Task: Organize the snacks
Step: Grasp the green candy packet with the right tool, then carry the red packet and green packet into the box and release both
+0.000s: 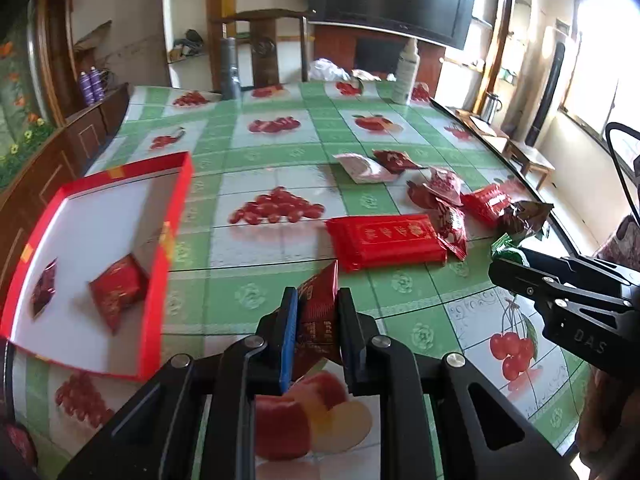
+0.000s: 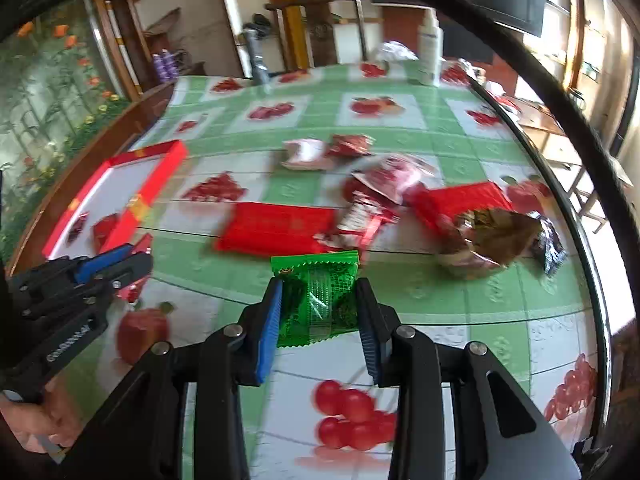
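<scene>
My left gripper [image 1: 318, 300] is shut on a dark red snack packet [image 1: 318, 312] and holds it above the table, right of the red box [image 1: 160, 240]. The box holds two red packets [image 1: 118, 296]. My right gripper [image 2: 318, 292] is shut on a green snack packet [image 2: 318, 300] above the table. It also shows at the right of the left wrist view [image 1: 504, 268]. A large flat red pack [image 1: 384, 240] lies mid-table, with several loose red, white and brown packets [image 1: 444, 196] beyond it. The left gripper shows in the right wrist view [image 2: 120, 264] by the box [image 2: 132, 200].
A white bottle [image 1: 406, 76] and a grey cylinder [image 1: 230, 68] stand at the table's far edge, with a white bag [image 1: 326, 70] between them. A television hangs behind. The fruit-print tablecloth [image 1: 280, 152] covers the table. A brown crumpled wrapper [image 2: 492, 232] and a black packet [image 2: 550, 244] lie at the right.
</scene>
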A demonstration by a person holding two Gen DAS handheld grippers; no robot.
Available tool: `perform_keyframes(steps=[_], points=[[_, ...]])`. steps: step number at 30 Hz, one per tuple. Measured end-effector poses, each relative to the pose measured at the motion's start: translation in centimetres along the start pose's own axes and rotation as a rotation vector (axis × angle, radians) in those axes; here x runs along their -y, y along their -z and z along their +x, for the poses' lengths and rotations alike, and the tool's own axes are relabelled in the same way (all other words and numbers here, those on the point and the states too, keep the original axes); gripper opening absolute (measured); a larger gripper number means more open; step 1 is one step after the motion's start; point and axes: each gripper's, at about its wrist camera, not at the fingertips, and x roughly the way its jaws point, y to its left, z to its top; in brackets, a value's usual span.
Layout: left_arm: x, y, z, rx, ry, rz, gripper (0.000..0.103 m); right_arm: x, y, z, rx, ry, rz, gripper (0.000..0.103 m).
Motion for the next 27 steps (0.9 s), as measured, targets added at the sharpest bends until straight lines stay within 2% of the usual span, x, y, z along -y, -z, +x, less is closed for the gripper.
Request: perform_keyframes(steps=[2, 12, 27], points=[[-0.7, 0.1, -0.8, 0.014, -0.007, -0.012, 0.018, -0.8, -0.1, -0.3, 0.002, -0.028, -0.004, 0.037], [-4.0, 0.5, -4.7, 0.093, -0.077, -0.058, 0.018, -6.0, -0.2, -0.9, 0.019, -0.062, -0.106, 0.037], [-9.1, 1.0, -6.9, 0.139, -0.157, -0.151, 0.018, -12.5, -1.4, -1.2, 0.058, -0.122, -0.214, 0.038]])
